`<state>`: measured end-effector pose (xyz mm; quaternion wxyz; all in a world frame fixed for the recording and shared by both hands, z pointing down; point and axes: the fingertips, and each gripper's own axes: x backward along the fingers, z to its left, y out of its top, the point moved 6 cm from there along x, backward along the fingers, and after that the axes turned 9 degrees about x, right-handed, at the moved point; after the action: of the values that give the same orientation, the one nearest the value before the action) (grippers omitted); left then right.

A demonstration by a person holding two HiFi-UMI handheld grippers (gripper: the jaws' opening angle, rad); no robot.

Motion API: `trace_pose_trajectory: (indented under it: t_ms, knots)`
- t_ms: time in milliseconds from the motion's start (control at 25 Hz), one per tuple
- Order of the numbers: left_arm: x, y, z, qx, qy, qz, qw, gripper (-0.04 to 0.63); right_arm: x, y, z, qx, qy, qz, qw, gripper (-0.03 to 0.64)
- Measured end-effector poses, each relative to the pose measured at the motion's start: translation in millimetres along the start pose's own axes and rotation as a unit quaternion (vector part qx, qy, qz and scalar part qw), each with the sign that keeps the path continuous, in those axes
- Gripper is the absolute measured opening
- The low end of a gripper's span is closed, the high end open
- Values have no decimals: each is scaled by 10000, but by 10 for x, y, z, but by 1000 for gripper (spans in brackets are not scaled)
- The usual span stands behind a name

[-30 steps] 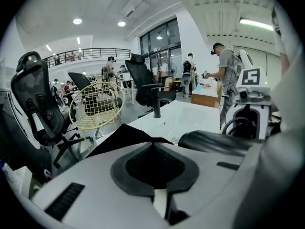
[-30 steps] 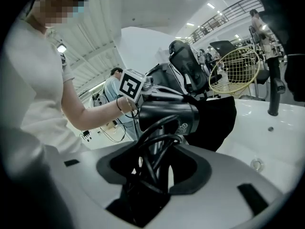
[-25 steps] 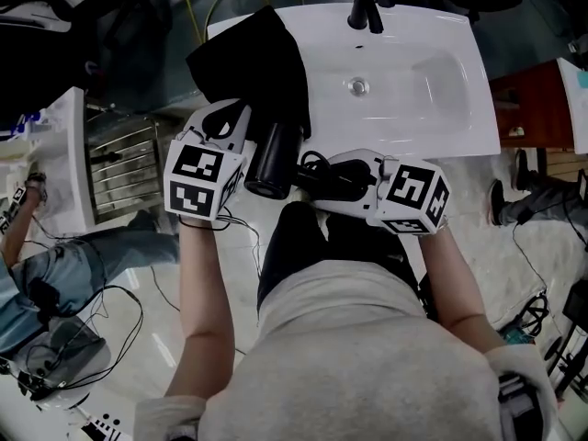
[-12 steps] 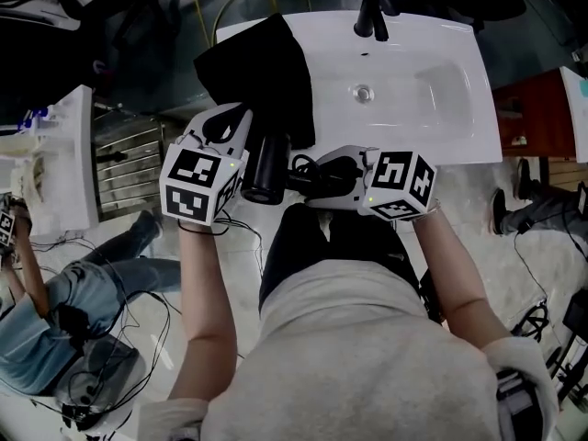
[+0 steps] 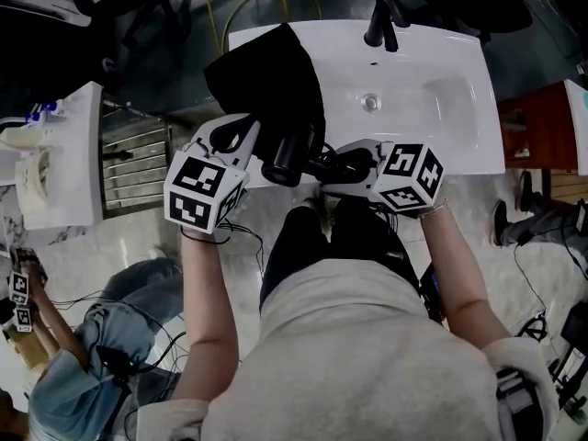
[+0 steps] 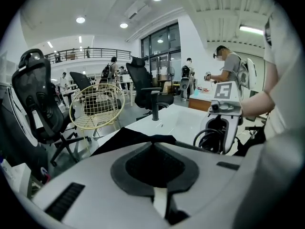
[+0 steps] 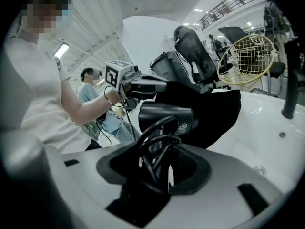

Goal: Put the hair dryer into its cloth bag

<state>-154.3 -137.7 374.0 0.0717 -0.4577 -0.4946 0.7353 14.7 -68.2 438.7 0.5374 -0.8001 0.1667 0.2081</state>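
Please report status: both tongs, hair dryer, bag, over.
Left tongs shut on cloth bag edge. Right tongs shut on hair dryer handle and coiled cord. Dryer beside bag, not inside yet. Nothing blocking seen.

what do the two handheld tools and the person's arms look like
The left tool and right tool are white shells with dark recesses, each bearing a cube of black-and-white square markers. Thin cables hang below the left one. Short light sleeves.

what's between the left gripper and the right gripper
The hair dryer, gripped by the right gripper, fills the gap toward the left gripper, which pinches the cloth bag. The head view shows it.
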Motion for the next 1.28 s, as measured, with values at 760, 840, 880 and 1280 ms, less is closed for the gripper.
trace_pose_trajectory:
  t_ms: [760,840,880,1280]
  knots:
    - [77,-3,-63,347,-350,-235,9985,12,86,81,-368,-1156,-874,-745,9866,201]
    - [84,30,-111,366,-408,-280,9981,12,75,116,-404,-1132,-1176,-678,9843,201]
    - [83,52,-145,374,-461,-308,9978,12,62,142,-412,-1039,-1328,-589,9839,201]
    - [-25,204,-452,313,-1010,-560,9928,12,-125,356,-499,-757,-1963,104,9776,201]
